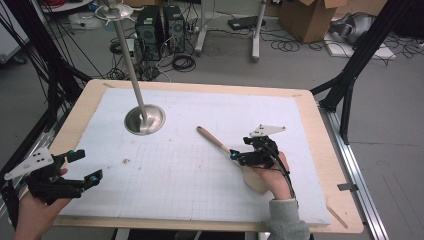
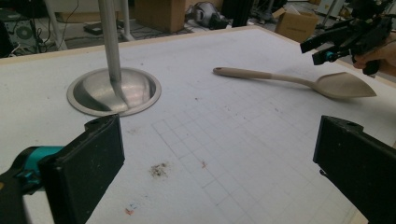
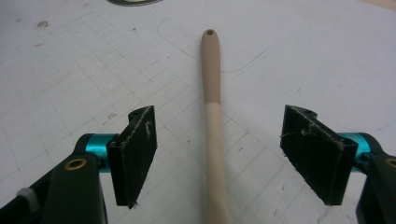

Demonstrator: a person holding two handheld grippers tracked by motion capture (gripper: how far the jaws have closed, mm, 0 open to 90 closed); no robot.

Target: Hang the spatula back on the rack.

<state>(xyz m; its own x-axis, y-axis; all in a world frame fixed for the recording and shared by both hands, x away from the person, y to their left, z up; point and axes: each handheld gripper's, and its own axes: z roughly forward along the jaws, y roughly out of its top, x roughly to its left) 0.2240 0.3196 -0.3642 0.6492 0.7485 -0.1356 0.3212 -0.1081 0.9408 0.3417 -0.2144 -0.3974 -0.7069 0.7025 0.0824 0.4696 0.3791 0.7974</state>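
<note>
My right tongs [image 1: 239, 156] hang just above the wooden spatula [image 1: 227, 150], jaws spread wide with nothing between the pads but air and the handle. In the right gripper view the handle [image 3: 212, 116] runs straight up the middle of the gap, clear of both pads, so the line-up is already good. The spatula lies flat on the white mat [image 1: 190, 170], handle end pointing toward the metal stand base [image 1: 145, 120], blade toward my right hand [image 1: 277, 175].

To do this well, I judge I should come straight down until the pads flank the handle just above the mat, then close evenly. The handle is thin and round, so an off-centre squeeze could roll it or kick it sideways. I would keep the pads square to the shaft and take it at the pale part, nearer the blade, where the weight sits, so the blade does not droop when lifted.

My left tongs [image 1: 82, 167] are released too, jaws wide, empty, resting over the near left corner of the counter [image 1: 320, 130], well apart from the spatula.

For room: the mat between the spatula and the left tongs is bare. The stand's slanting pole [image 1: 127, 55] rises from its base beyond the handle tip, so any lift should go up and toward me rather than forward. The counter's right edge is near my right hand, so I would avoid swinging the blade outward.
</note>
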